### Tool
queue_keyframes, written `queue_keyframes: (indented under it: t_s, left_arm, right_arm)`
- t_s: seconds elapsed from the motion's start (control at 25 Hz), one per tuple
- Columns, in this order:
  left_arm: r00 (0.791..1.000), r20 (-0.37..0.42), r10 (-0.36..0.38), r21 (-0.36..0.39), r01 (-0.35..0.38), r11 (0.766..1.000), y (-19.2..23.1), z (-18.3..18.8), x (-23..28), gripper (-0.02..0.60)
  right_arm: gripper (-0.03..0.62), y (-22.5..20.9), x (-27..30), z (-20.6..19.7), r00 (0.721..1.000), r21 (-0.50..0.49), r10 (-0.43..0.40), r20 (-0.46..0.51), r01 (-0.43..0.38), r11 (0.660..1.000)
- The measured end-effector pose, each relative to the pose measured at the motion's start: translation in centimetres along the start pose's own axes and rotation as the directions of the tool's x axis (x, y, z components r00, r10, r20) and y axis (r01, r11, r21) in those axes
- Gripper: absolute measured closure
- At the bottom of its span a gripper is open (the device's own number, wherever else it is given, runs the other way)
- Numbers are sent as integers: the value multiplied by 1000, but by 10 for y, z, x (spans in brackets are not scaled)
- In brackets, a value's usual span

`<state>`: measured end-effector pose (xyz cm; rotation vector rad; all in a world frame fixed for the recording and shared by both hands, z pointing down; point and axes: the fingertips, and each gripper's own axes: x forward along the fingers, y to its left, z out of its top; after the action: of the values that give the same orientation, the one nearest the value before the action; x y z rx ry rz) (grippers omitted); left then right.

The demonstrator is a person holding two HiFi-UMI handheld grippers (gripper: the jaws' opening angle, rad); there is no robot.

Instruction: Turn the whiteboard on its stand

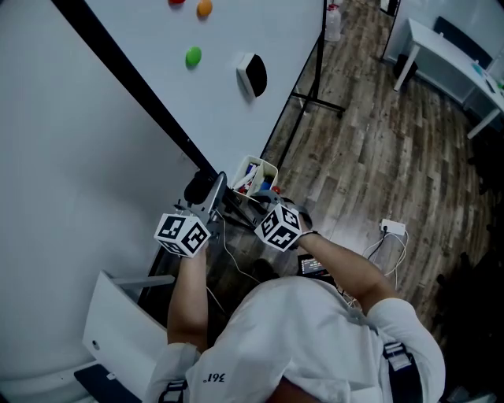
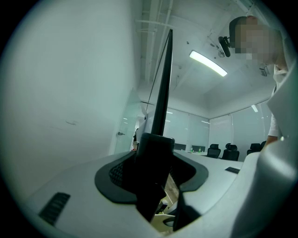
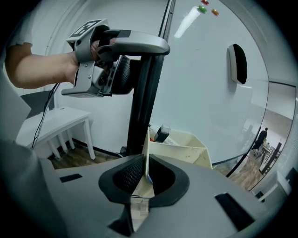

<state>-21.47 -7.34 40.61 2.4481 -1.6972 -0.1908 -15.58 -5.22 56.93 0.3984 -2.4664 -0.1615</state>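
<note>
Right gripper view showed the right gripper (image 3: 144, 179) pinching the pen tray's (image 3: 186, 151) thin wall; left gripper (image 3: 135, 69) clamped the whiteboard's (image 3: 200, 69) black frame (image 3: 139, 121); turning might snap the tray.

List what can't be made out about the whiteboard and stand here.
Stand: its near foot, head view, hidden under the person.
Tray contents: too small in head view; behind its wall in right gripper view.
Red magnet: cut by head view's top edge.
</note>
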Motion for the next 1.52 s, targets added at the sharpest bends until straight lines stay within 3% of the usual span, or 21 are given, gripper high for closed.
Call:
queue_keyframes:
  t_s: [0.36, 1.52]
  left_arm:
    - [999, -10, -43, 4, 43, 999, 15, 2, 14, 368]
    - [981, -66, -184, -20, 184, 983, 58, 8, 106, 367]
  right_arm:
    - [539, -13, 14, 6, 1000, -23, -14, 3, 14, 1000]
    - [537, -106, 58, 12, 993, 49, -92, -69, 96, 994]
